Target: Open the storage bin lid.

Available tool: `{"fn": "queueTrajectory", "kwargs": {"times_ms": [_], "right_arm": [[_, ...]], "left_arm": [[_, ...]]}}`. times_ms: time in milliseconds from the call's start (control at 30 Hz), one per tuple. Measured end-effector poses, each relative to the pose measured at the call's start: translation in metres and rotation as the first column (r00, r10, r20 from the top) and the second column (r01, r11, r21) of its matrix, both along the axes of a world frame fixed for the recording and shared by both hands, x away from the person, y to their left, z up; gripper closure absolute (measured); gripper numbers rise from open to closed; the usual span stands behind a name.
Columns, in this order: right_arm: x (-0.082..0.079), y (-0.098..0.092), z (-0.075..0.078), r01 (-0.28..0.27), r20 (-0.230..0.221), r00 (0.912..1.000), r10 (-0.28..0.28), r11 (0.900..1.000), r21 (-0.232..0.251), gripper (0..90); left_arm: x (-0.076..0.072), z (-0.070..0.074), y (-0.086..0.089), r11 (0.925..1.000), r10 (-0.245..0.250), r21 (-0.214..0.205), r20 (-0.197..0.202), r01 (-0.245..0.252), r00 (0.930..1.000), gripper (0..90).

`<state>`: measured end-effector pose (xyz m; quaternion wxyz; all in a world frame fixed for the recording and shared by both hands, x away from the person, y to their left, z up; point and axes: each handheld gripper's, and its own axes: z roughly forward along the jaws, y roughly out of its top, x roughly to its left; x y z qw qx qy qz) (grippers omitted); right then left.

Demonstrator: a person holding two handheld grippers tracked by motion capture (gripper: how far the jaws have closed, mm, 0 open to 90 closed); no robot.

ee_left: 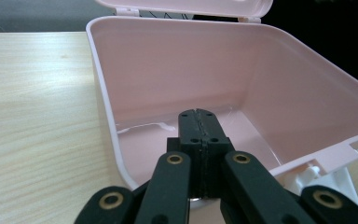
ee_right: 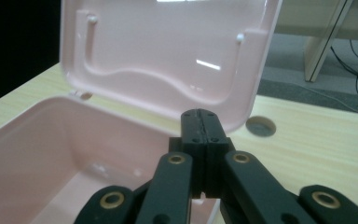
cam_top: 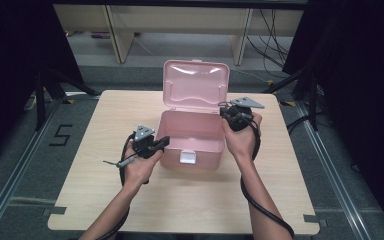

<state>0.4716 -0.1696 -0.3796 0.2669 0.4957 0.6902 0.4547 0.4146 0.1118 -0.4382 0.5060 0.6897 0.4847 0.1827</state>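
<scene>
A pink plastic box (cam_top: 192,131) stands open in the middle of the wooden table, its lid (cam_top: 196,83) tipped up at the back and a white latch (cam_top: 187,157) on its front wall. The inside (ee_left: 186,88) looks empty. My left gripper (cam_top: 164,141) is at the box's front left corner, shut with nothing held; in the left gripper view its jaws (ee_left: 197,115) press together over the box's rim. My right gripper (cam_top: 226,113) is at the box's right rear corner, also shut and empty, and its tips (ee_right: 200,115) point at the lower edge of the lid (ee_right: 168,51).
The light wooden table (cam_top: 130,200) has bare room all around the box. A round hole (ee_right: 261,126) sits in the tabletop behind the box's right side. Black cables trail from both grippers along the forearms. Shelving legs and cords lie on the floor beyond the table.
</scene>
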Motion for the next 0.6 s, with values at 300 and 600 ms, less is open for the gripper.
{"fn": "queueTrajectory", "kwargs": {"times_ms": [300, 600], "right_arm": [[-0.039, -0.008, -0.011, -0.020, 0.037, 0.9991, 0.019, 0.9998, 0.002, 90.0], [-0.072, -0.031, -0.024, 0.027, 0.081, 0.9963, -0.030, 0.9988, 0.040, 90.0]], "left_arm": [[0.000, 0.000, 0.000, 1.0000, 0.001, -0.001, 0.001, -0.001, 1.0000, 89.9], [0.000, -0.001, 0.000, 1.0000, 0.001, -0.002, 0.003, -0.001, 1.0000, 89.8]]}}
